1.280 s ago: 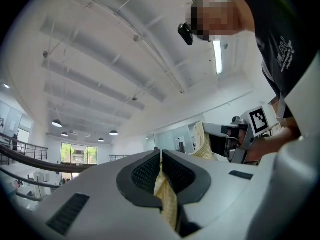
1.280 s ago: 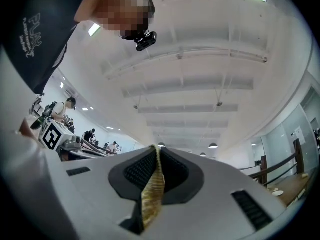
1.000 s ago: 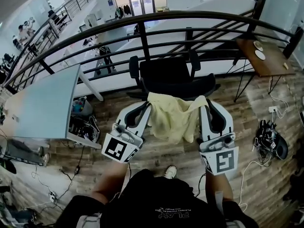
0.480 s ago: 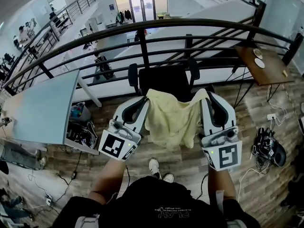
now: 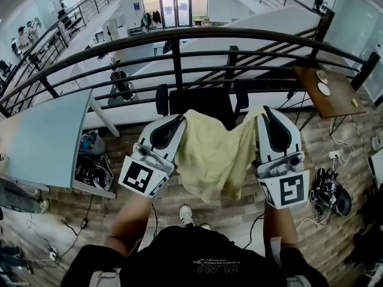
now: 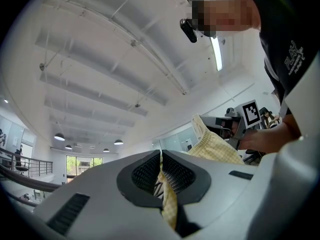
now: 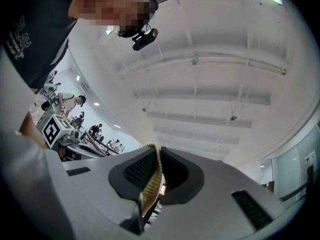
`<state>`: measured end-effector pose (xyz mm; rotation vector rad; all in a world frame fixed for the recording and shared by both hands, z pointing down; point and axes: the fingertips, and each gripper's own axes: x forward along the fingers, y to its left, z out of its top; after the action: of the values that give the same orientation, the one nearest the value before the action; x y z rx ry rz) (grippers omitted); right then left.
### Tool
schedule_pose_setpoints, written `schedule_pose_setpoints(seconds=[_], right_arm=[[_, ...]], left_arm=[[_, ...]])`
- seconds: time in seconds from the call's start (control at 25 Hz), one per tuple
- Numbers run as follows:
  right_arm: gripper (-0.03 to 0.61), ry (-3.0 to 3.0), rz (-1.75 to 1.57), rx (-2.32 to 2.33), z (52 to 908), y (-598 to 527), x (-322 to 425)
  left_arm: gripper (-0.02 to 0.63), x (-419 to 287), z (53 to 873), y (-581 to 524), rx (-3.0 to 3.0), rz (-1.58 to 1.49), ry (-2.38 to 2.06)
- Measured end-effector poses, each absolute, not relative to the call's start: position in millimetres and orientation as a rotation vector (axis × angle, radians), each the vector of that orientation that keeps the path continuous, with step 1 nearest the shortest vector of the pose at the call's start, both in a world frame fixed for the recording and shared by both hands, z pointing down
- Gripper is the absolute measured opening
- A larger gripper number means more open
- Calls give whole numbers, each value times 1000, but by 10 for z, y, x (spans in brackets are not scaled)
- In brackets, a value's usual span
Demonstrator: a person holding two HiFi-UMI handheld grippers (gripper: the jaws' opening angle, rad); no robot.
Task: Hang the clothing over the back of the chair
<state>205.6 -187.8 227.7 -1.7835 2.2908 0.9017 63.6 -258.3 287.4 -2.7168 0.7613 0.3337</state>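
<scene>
The left claw [image 5: 178, 122] and right claw [image 5: 264, 117] are each clamped on a top corner of the cloth [image 5: 212, 154], with only fabric between the near-closed pads. The cloth hangs spread between them, and the chair [image 5: 200, 103] stands just beyond their tips. The step likely goes best with the edge kept taut and level, carried past the back's top, lowered evenly, then released. No container is in play. The dishes [image 5: 324, 82] well right of the right claw are too small to read.
</scene>
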Motion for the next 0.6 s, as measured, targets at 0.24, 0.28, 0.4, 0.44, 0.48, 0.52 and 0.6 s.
schedule_pose_setpoints(seconds=[0.24, 0.28, 0.4, 0.44, 0.48, 0.52, 0.6], right_arm=[[38, 2280, 947, -1819, 2185, -2219, 2172], [38, 2278, 956, -1825, 2180, -2258, 2181], [38, 2281, 973, -1858, 2212, -2364, 2218], [38, 2284, 979, -1875, 2221, -2392, 2234], [38, 2289, 990, -1889, 2223, -2413, 2249], [38, 2295, 1006, -1902, 2222, -2428, 2261], [38, 2304, 1034, -1919, 2223, -2453, 2302]], left_arm=[[26, 664, 2800, -2899, -2704, 353, 726], [26, 660, 2787, -2937, -2701, 352, 718], [26, 659, 2785, -3032, -2707, 349, 689], [26, 664, 2788, -3052, -2712, 352, 679], [26, 671, 2787, -3067, -2715, 356, 669], [26, 680, 2785, -3080, -2719, 358, 661], [26, 705, 2782, -3109, -2723, 351, 654]])
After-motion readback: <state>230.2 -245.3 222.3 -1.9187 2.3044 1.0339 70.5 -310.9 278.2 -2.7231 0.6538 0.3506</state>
